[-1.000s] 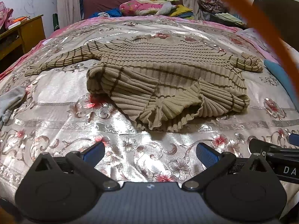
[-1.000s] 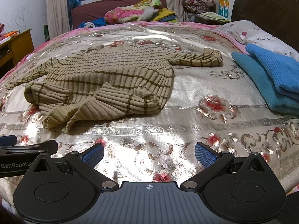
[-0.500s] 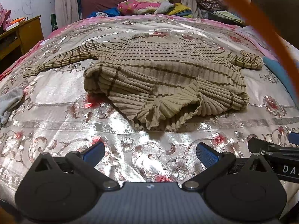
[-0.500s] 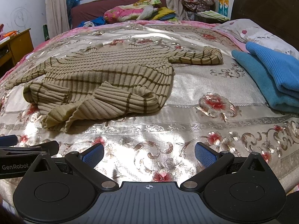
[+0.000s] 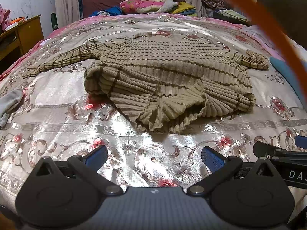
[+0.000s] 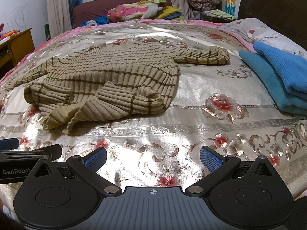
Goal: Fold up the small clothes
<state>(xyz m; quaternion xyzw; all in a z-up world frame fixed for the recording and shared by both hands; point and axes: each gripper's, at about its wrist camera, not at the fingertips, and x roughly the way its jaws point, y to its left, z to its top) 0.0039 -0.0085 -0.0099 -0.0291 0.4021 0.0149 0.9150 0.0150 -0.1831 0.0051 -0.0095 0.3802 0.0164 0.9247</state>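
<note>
A tan ribbed sweater with brown stripes (image 5: 165,76) lies on the floral bedspread, sleeves spread left and right, its lower hem bunched and folded up toward me. It also shows in the right wrist view (image 6: 107,80). My left gripper (image 5: 154,158) is open and empty, low over the bedspread, in front of the bunched hem. My right gripper (image 6: 153,158) is open and empty, in front of and to the right of the sweater. The right gripper's side shows at the left view's right edge (image 5: 280,153).
Folded blue clothes (image 6: 278,76) lie on the right of the bed beside a pillow (image 6: 264,32). A grey garment (image 5: 9,103) lies at the left edge. A wooden desk (image 5: 21,34) stands left. Piled bedding (image 6: 134,11) sits behind. An orange cable (image 5: 268,30) crosses the left view.
Both grippers have moved slightly forward toward the sweater, which looms a little larger. Both stay open. The sweater has not moved.
</note>
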